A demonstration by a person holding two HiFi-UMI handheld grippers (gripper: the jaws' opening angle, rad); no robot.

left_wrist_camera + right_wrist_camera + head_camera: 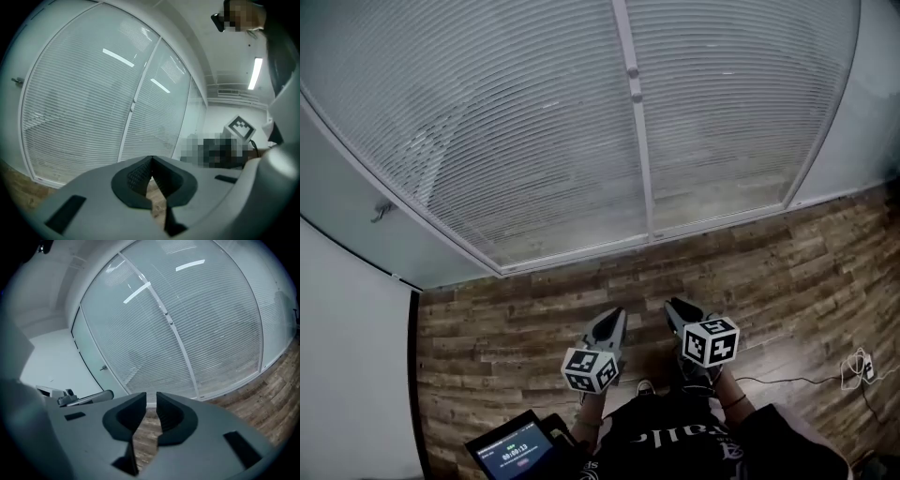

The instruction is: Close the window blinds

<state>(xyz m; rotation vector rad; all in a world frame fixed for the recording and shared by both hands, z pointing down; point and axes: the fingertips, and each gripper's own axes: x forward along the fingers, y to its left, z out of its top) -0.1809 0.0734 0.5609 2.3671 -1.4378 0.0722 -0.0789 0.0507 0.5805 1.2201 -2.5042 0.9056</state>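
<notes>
With my left gripper point(616, 314) pressed together on nothing and my right gripper point(673, 305) a little apart and empty, both well short of the window blinds point(516, 141) ahead, I judged them light and easily bent, best worked by the small knob point(633, 71) on the centre post point(643, 169).

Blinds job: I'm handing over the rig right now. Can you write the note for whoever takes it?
Left gripper: shut, empty.
Right gripper: slightly open, empty.
Both are held low over the wooden floor, touching nothing.
Blinds: down over both panes; faint shapes show through, so the slats are probably not fully turned.
Done: nothing that shows.
Left: reach the small knobs on the middle post, likely the controls.
</notes>
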